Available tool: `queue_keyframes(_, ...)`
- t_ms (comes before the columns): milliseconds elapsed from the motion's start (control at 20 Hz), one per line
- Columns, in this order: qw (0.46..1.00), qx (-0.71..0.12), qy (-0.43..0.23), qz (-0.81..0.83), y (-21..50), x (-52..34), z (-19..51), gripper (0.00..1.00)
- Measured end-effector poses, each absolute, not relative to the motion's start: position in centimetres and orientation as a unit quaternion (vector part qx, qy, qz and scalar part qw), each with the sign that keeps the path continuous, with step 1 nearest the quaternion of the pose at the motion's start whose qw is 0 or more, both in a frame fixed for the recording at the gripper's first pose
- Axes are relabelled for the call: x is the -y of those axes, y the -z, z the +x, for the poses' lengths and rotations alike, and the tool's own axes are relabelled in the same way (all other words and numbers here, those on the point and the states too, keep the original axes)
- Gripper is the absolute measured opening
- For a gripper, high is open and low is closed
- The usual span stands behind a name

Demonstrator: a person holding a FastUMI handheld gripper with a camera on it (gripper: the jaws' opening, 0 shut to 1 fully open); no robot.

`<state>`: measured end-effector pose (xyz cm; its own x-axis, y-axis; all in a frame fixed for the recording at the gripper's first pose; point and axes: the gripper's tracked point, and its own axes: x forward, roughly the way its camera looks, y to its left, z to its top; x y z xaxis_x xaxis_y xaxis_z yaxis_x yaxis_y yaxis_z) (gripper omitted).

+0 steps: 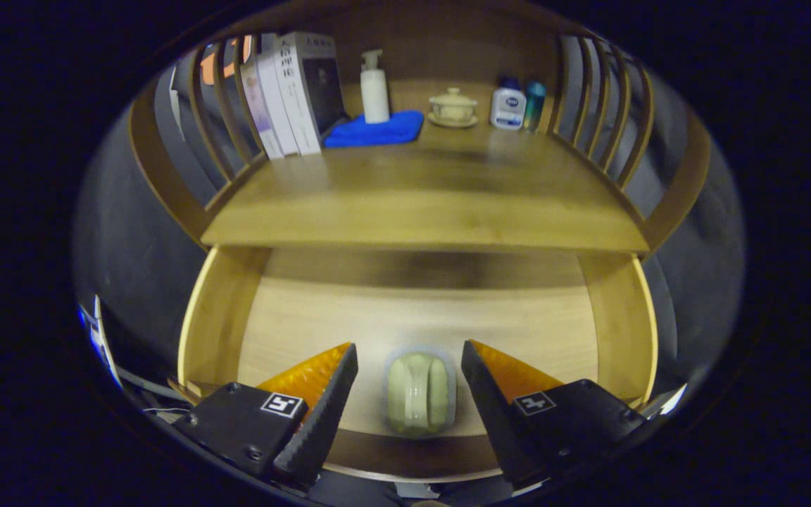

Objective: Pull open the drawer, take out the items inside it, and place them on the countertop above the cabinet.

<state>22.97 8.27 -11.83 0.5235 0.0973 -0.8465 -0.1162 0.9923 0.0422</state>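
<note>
Pale-green blurred item (pixel 419 394) lies in the open drawer (pixel 215 317) between spread fingers (pixel 321 405), untouched.

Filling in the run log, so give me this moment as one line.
drawer: open | pale green cup: on its side in drawer, between the fingers, untouched | tool: open | countertop: cup not yet there

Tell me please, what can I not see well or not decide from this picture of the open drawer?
- Pale green item between the open gripper fingers: blurred, so its kind is unclear.
- Drawer back part: hidden under the countertop and in shadow.
- Books: cover text too small.
- Two bottles at the countertop's back: labels too small.
</note>
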Motion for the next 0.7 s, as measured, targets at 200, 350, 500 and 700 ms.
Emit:
queue_keyframes(200, 0.837, -0.544, -0.054, -0.01, 15.5, -8.7, 21.6, 0.81)
queue_keyframes(350, 0.819, -0.572, -0.036, -0.016, 17.3, -8.0, 20.9, 0.7)
queue_keyframes(500, 0.82, -0.572, -0.013, -0.022, 17.3, -7.2, 21.4, 0.49)
queue_keyframes(700, 0.832, -0.554, -0.02, -0.014, 17.1, -7.1, 22.0, 0.21)
